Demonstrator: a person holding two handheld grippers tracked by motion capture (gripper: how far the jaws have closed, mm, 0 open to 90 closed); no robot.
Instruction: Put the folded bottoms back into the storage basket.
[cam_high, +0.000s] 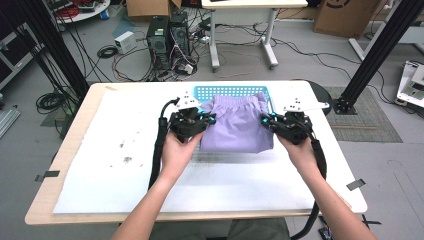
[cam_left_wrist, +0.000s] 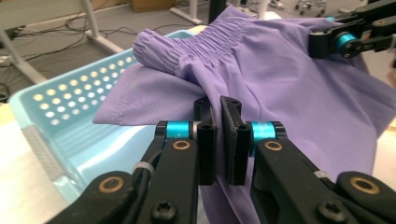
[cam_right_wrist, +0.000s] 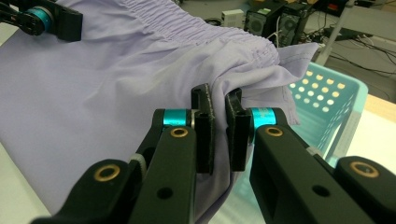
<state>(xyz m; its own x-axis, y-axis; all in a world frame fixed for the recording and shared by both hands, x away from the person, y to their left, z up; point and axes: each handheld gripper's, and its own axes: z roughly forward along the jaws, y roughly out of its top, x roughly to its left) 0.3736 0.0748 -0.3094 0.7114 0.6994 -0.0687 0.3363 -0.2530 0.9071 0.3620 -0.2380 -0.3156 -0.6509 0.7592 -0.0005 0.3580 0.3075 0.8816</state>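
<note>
- High view: a pair of lilac shorts (cam_high: 236, 125) is held between the two tools over a light-blue perforated basket (cam_high: 231, 91) at the far middle of the table (cam_high: 70, 150). The waistband end lies over the basket, and the near end hangs over its front rim onto the white sheet (cam_high: 250, 180). The left gripper (cam_high: 206, 119) holds the left edge of the shorts and the right gripper (cam_high: 266, 121) the right edge. If one hand moves ahead of the other, I judge the cloth could skew and drape outside the basket.
- Left gripper view: the jaws are pressed nearly together on a thin fold of the shorts' side edge, just below the gathered elastic waistband (cam_left_wrist: 210, 37). Only a little fabric seems to be caught, so a tug could pull it free. The basket's wall sits left of and below the cloth.
- Right gripper view: the jaws pinch a bunched fold near the waistband corner, with the basket to the right behind it. The loose hem there could catch on the basket rim as the shorts are lowered, leaving that side hung up.
</note>
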